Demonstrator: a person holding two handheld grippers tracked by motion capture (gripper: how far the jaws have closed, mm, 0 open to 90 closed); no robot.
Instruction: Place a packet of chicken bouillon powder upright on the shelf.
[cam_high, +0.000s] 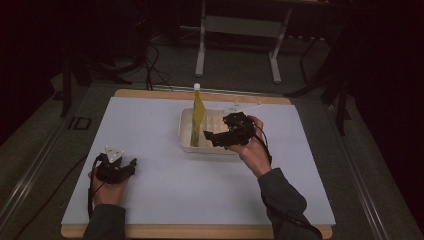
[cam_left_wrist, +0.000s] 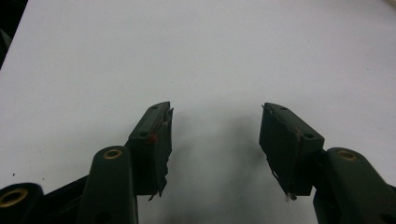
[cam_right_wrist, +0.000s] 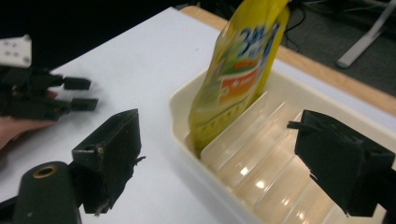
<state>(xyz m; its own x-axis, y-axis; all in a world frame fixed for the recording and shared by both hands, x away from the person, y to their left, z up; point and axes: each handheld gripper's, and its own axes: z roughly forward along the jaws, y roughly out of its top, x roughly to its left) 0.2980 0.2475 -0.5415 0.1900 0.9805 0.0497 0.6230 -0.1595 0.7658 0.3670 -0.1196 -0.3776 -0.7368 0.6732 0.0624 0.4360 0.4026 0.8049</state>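
While the right gripper (cam_right_wrist: 215, 158) stands wide open with nothing held, the yellow pouch (cam_right_wrist: 238, 70) leans in the rack (cam_right_wrist: 280, 140) just beyond its jaws; a nudge could topple it. Wide open too, the left gripper (cam_left_wrist: 215, 140) holds nothing.

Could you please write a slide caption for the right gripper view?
Open right gripper beside a yellow pouch standing upright in a slotted cream tray.

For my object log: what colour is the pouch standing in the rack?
Yellow pouch, blue lettering, orange-green label; right gripper view shows it best.
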